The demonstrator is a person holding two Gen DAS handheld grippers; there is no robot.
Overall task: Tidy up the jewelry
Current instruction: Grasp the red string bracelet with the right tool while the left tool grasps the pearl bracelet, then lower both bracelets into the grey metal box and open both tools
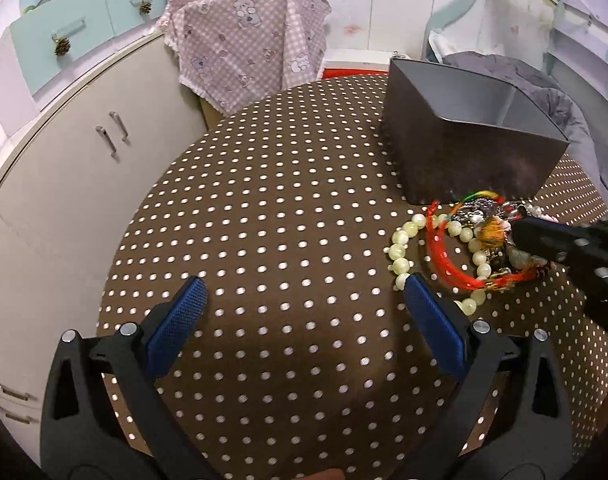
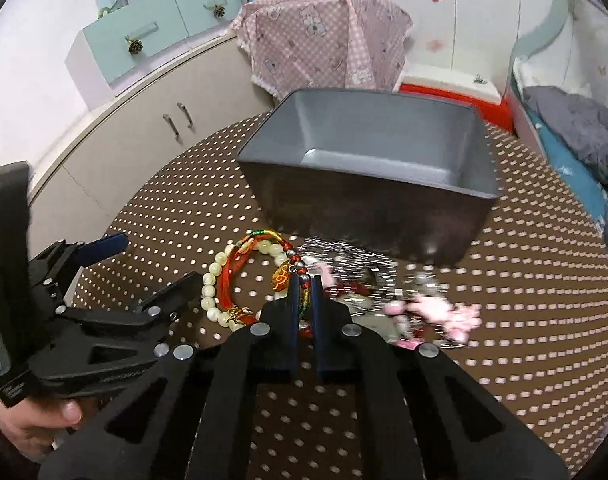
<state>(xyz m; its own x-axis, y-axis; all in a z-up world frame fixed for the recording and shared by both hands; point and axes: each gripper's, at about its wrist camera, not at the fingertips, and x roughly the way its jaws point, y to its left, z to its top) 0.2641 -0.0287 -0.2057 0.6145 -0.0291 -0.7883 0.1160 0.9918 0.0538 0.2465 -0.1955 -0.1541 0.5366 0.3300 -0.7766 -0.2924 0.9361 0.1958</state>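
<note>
While you are working the pile at the lower centre of the right wrist view, here is how things are lying, nearest first.

Right gripper (image 2: 304,280): you are pinching its jaws fully together on the red braided cord bracelet (image 2: 240,276), catching the beaded end, probably so one piece can be drawn out alone.

Left gripper (image 1: 304,296): you are holding its blue pads wide apart over bare cloth at the lower centre of the left wrist view, gripping nothing; it is likely waiting to steady the tangle.

Jewelry pile: the pale bead bracelet (image 1: 403,240) is lying looped through the red cord, with silver chains (image 2: 343,256) and a pink bead strand (image 2: 443,312) blurred to the right, all just in front of the box.

Grey box (image 2: 367,216): it is standing open and empty at frame centre, close behind the pile, a short carry away.

Dotted tablecloth (image 1: 284,200): it is covering the round table.
</note>
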